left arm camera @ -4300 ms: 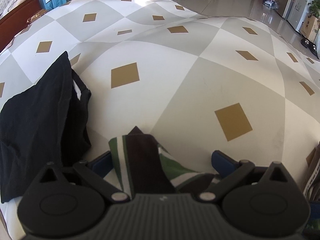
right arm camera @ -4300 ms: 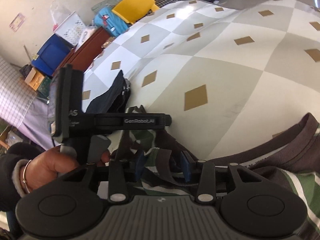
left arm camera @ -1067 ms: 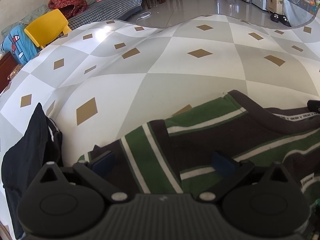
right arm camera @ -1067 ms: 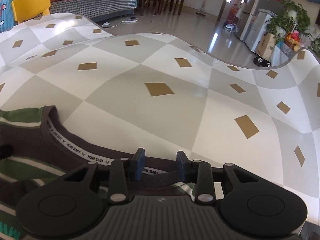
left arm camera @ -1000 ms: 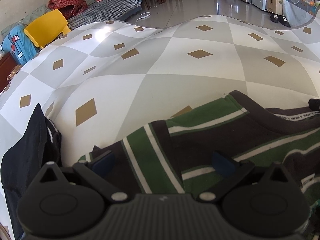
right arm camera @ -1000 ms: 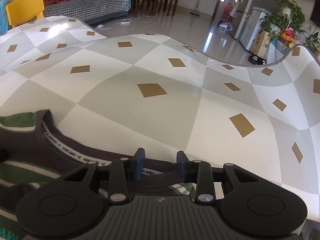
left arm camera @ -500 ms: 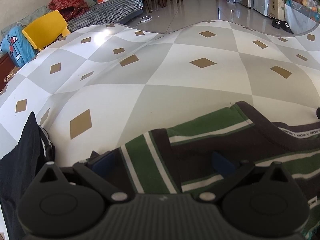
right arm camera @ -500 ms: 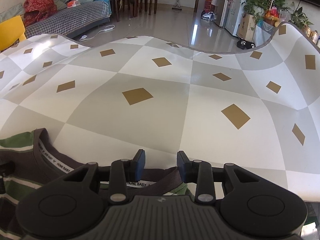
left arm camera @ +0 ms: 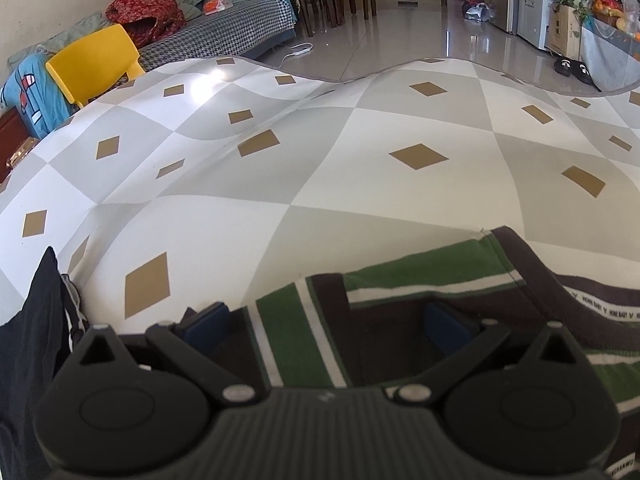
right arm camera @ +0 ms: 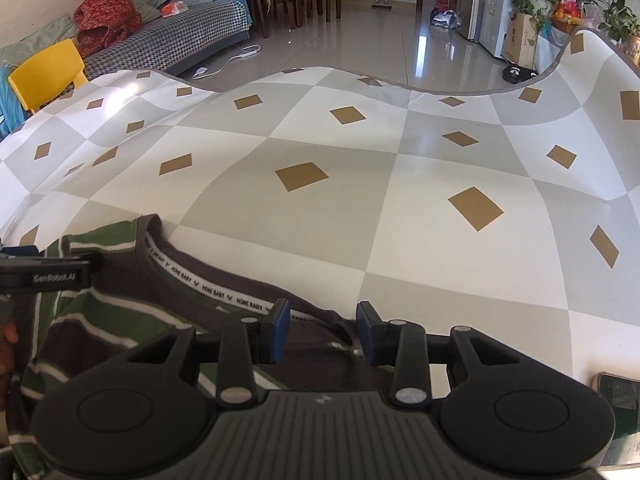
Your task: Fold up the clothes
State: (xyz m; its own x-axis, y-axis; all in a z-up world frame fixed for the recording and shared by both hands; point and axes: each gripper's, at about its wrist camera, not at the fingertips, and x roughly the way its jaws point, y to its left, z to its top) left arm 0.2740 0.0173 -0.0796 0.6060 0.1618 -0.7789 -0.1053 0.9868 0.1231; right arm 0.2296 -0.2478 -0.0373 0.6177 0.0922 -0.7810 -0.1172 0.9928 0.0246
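A green, brown and white striped shirt (left arm camera: 420, 292) lies at the near edge of the checked mat (left arm camera: 320, 184), its brown collar to the right. My left gripper (left arm camera: 324, 322) is wide open over the shirt's shoulder and sleeve, pads apart on either side of the cloth. In the right wrist view the shirt (right arm camera: 120, 320) fills the lower left, with the labelled collar band running toward my right gripper (right arm camera: 323, 330). That gripper stands partly open over the collar edge, with cloth between its blue pads (right arm camera: 280, 330). The left gripper's body (right arm camera: 44, 272) shows at the left edge.
A black garment (left arm camera: 28, 340) lies bunched at the mat's left edge. A phone (right arm camera: 616, 396) lies at the lower right. Beyond the mat are a yellow chair (left arm camera: 94, 64), a checked sofa (left arm camera: 224, 36) and shiny floor.
Both grippers have drawn back toward me and the shirt has slid nearer with them. The right gripper's pads now stand slightly wider apart over the collar than a second ago.
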